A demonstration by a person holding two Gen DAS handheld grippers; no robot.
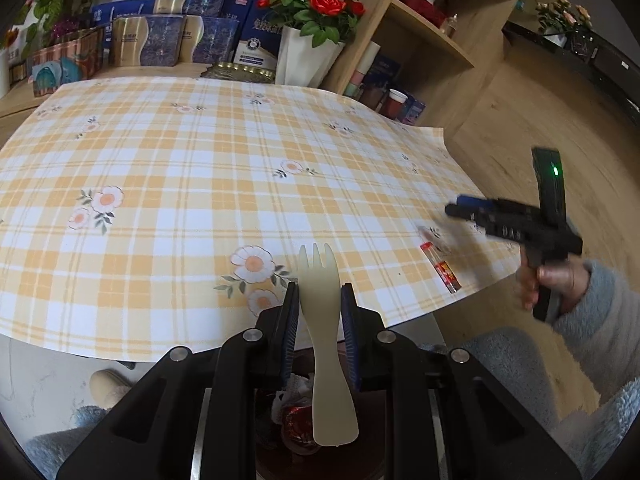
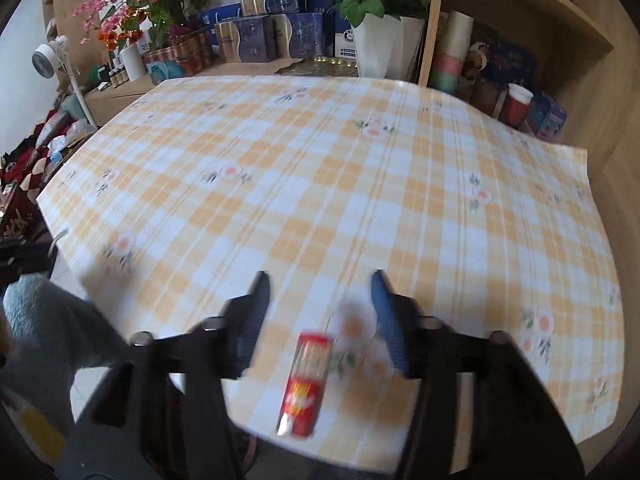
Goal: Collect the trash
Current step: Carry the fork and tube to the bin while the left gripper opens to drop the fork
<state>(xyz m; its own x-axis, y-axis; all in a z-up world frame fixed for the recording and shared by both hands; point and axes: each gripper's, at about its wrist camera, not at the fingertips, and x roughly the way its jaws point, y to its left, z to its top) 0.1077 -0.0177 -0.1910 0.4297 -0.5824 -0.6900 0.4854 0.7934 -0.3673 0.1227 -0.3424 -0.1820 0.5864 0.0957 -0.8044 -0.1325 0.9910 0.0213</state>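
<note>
My left gripper (image 1: pixel 319 292) is shut on a cream plastic fork (image 1: pixel 322 320), tines pointing forward, held over a dark bin (image 1: pixel 298 432) that holds crumpled wrappers just off the table's near edge. My right gripper (image 2: pixel 318 280) is open and empty above the near edge of the table, with a red and clear snack wrapper (image 2: pixel 306 384) lying on the cloth below and between its fingers. In the left wrist view the right gripper (image 1: pixel 460 206) hovers at the right, above that wrapper (image 1: pixel 440 266).
The table carries a yellow plaid floral cloth (image 1: pixel 200 168). Blue and gold boxes (image 1: pixel 172 40) and a white pot of red roses (image 1: pixel 308 56) stand along the back. A wooden shelf (image 1: pixel 432 40) with cups stands at the right. My slippered foot (image 1: pixel 108 388) is on the floor.
</note>
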